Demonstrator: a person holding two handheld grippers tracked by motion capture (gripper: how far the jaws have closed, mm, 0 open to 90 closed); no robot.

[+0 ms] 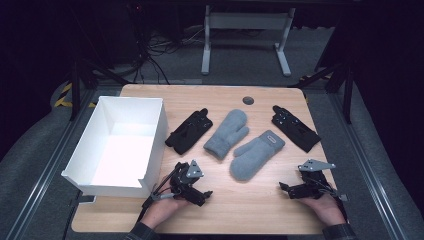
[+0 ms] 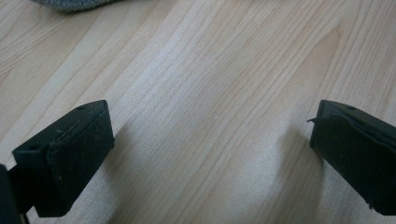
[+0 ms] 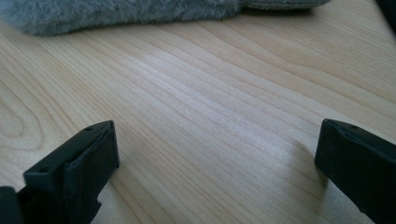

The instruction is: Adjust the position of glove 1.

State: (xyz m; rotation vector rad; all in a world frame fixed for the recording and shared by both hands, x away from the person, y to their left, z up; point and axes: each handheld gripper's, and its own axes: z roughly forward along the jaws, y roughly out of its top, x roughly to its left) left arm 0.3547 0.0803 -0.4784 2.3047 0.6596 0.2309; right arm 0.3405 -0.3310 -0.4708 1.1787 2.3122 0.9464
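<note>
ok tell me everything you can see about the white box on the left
The white rectangular open-topped box looks like thin cardboard or foam board, with four upright walls and a bare white floor, nothing inside. It sits on the light wooden table at its left side, overhanging the left edge. Its near wall has a small step at the right corner. A black glove lies just right of it, and the left tool rests near its front right corner.

Both gripper views crop the grey mitten (image 3: 116,14) at top.

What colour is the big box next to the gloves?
The box is white, inside and out. The high view shows it best, at the table's left.
</note>
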